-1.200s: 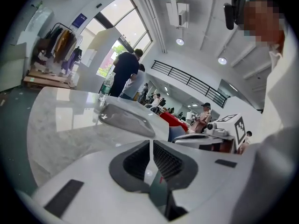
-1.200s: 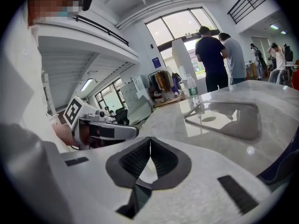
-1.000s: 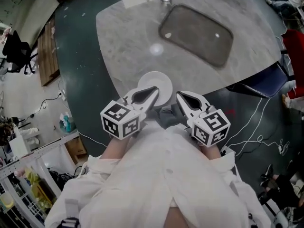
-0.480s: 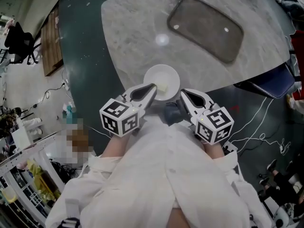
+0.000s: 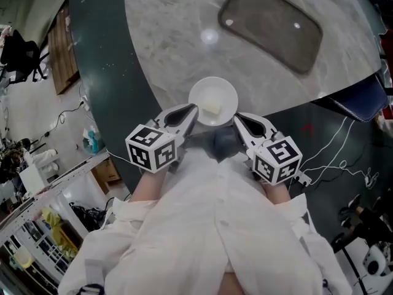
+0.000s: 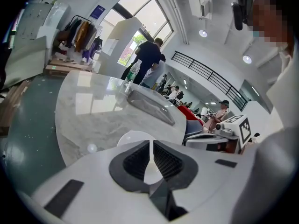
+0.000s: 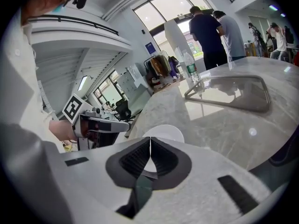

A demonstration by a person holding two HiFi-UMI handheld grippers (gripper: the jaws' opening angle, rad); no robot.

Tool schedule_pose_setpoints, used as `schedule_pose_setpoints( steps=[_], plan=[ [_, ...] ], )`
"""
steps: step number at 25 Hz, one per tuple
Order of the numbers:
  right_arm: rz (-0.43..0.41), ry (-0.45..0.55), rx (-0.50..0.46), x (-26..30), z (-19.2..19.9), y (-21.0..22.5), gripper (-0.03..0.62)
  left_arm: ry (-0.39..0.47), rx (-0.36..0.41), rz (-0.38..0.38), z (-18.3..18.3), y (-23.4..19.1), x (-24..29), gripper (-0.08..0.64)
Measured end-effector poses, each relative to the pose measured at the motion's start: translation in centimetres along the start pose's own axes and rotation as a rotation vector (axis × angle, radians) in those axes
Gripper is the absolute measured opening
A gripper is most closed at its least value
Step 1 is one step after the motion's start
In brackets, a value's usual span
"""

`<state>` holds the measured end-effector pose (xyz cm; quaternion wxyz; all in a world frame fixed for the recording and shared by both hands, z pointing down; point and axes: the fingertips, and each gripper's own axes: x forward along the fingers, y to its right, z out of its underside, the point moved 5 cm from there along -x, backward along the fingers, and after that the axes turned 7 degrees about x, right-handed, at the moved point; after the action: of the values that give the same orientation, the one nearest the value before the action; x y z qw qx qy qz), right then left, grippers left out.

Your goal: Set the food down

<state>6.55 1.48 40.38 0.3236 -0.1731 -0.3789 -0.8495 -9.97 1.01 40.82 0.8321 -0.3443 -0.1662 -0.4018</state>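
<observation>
**Plate over table edge: set-down in hand**

Head view: the plate (image 5: 225, 90), with pale food (image 5: 212, 109) on it, sits over the near edge of the table (image 5: 172, 35); I cannot tell if it touches. The left gripper (image 5: 193, 110) pinches the left rim and the right gripper (image 5: 237, 120) the right rim. Both point forward and down.

Left gripper view: jaws nearly together, white rim between them.

Right gripper view: jaws closed on the rim (it is thin).

Judgement: lowering step. Next, keep the plate level until it rests, then open both grippers together.
</observation>
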Motion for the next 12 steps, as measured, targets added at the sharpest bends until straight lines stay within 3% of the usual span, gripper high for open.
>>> schedule_pose_setpoints(
  steps=[12],
  plan=[
    [0.015,-0.066,0.038,1.9,1.1,1.2,0.003,-0.061,-0.078,-0.012,2.3,-1.5,1.2,0.034]
  ],
)
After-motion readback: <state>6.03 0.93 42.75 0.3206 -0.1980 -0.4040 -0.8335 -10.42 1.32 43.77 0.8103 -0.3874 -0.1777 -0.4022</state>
